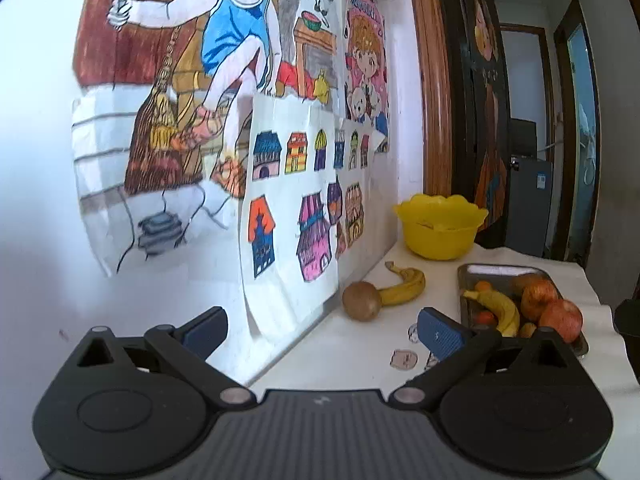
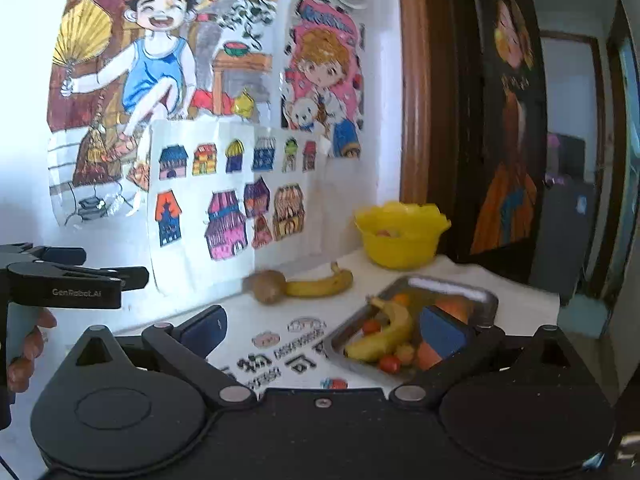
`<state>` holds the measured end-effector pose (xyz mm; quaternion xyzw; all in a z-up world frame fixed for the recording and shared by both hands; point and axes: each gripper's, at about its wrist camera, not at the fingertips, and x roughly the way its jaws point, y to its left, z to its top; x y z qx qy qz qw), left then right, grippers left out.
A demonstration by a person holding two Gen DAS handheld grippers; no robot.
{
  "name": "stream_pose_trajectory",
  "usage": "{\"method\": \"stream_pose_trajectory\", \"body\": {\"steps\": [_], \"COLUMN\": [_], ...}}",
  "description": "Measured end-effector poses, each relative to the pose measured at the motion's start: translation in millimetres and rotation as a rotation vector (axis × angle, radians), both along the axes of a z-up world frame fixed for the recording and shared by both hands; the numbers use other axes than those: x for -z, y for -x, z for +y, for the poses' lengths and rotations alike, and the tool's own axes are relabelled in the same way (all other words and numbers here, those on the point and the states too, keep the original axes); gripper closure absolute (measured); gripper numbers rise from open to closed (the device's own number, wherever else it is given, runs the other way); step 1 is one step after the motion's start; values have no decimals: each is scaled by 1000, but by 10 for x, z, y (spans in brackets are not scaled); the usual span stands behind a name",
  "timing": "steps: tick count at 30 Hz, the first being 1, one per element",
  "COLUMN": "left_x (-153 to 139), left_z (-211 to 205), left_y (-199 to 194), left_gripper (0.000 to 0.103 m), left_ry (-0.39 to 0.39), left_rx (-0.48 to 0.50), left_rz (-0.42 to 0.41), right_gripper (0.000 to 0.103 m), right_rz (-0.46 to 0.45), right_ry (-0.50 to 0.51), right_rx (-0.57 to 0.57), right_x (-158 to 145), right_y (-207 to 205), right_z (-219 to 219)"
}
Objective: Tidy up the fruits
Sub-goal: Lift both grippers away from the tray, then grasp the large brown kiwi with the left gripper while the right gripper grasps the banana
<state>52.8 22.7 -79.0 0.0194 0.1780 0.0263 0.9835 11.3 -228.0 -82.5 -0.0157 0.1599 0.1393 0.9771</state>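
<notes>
A metal tray [image 1: 466, 276] [image 2: 486, 300] on the white table holds a banana [image 1: 500, 308] [image 2: 384, 336], red apples [image 1: 560, 316], and small orange and red fruits [image 2: 390, 364]. A loose banana [image 1: 404, 286] [image 2: 320, 285] and a brown kiwi [image 1: 362, 301] [image 2: 269, 286] lie by the wall. A yellow bowl [image 1: 440, 228] [image 2: 400, 240] stands behind them. My left gripper [image 1: 324, 332] is open and empty, short of the kiwi. My right gripper [image 2: 324, 332] is open and empty, its right finger [image 2: 442, 334] in front of the tray. The left gripper also shows at the left edge of the right wrist view [image 2: 64, 276].
Children's drawings [image 1: 288, 184] [image 2: 224, 196] hang on the wall along the table's left side. A wooden door frame [image 1: 436, 80] and a dark painted panel [image 2: 508, 120] stand behind the bowl. Stickers [image 2: 296, 344] lie on the table surface. The table's right edge [image 1: 600, 304] drops off past the tray.
</notes>
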Motion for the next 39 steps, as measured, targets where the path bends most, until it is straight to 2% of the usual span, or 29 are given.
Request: {"method": "stream_pose_trajectory", "body": {"steps": [5, 12, 16, 21, 24, 28, 33, 36, 39], "left_x": [143, 468, 603, 630, 549, 404, 263, 156, 61], "left_z": [31, 81, 177, 196, 144, 170, 206, 222, 234], "left_y": [82, 236, 280, 185, 183, 200, 78, -14, -179], "left_gripper": [0, 0, 0, 0, 0, 0, 0, 0, 0], "left_ry": [-2, -55, -34, -33, -38, -9, -61, -75, -71], "left_rx": [-11, -5, 16, 46, 57, 58, 76, 108, 136], "left_rz": [33, 91, 96, 114, 79, 15, -17, -45, -33], "right_gripper": [1, 1, 1, 1, 1, 1, 1, 1, 1], "right_rz": [68, 240, 251, 281, 255, 159, 112, 91, 120], "right_ry": [-3, 23, 23, -42, -23, -24, -30, -89, -161], "right_rx": [26, 12, 37, 15, 15, 14, -24, -64, -39], "right_x": [147, 351, 396, 429, 301, -26, -464, -804, -1084], "right_y": [55, -6, -80, -164, -205, -258, -486, -722, -1050], "right_z": [5, 133, 224, 223, 203, 175, 165, 150, 144]}}
